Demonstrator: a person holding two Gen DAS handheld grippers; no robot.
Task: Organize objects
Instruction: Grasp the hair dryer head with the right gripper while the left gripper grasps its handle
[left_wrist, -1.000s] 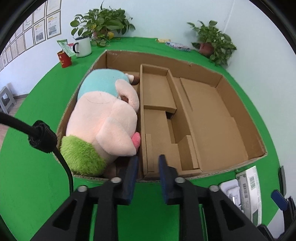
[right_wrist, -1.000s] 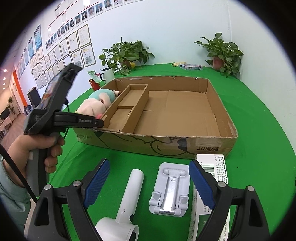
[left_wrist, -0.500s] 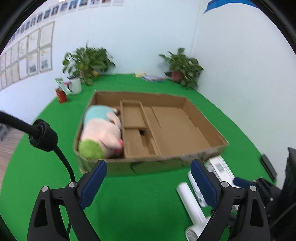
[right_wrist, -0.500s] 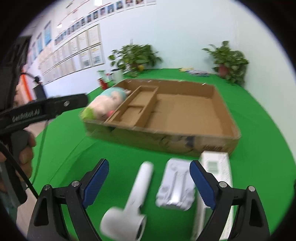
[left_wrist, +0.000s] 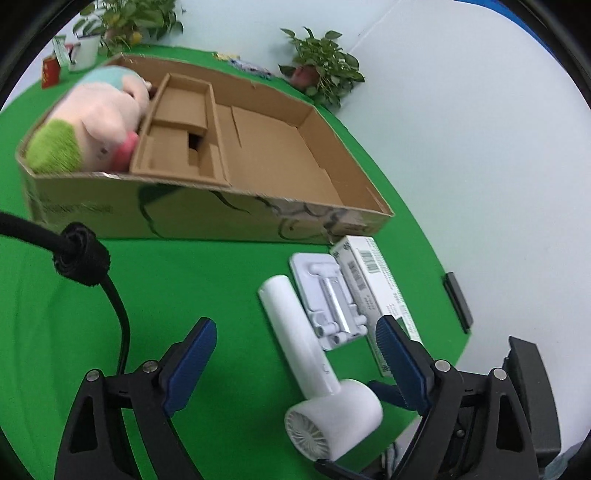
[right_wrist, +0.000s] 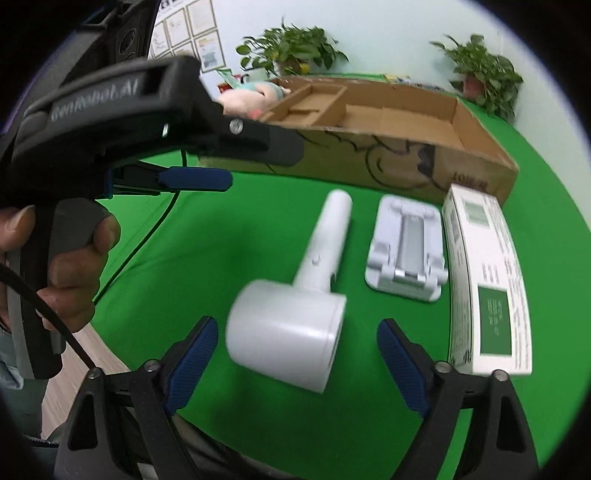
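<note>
Three white things lie in a row on the green table (left_wrist: 184, 280), just in front of the cardboard box (left_wrist: 207, 210): a hair dryer (right_wrist: 295, 314), a folding phone stand (right_wrist: 406, 251) beside it, and a long carton (right_wrist: 484, 280) at the right of the frame, with its far end close against the box wall. In the right wrist view the right tongs (right_wrist: 295, 362) hang wide open with nothing between them, straddling the dryer's round head at the lower centre of the frame; whether a pad touches it cannot be told. The left tongs (left_wrist: 295, 365) are also spread wide and empty, low in the left wrist view, with the dryer's handle running up between the pads toward the middle of the frame. The box fills the upper left of that view; a plush toy (left_wrist: 92, 122) fills its leftmost compartment, while the narrow divided section and the large open bay look empty. The dryer is probably the next thing to go in. It looks like a hard, smooth plastic shell, stiff but likely slick, and top-heavy, since the motor sits in the head. The broad drum seems a poor grip for the pads; the slim handle just below the head should sit firmer and swing less. The big bay appears roomy enough for it.
</note>
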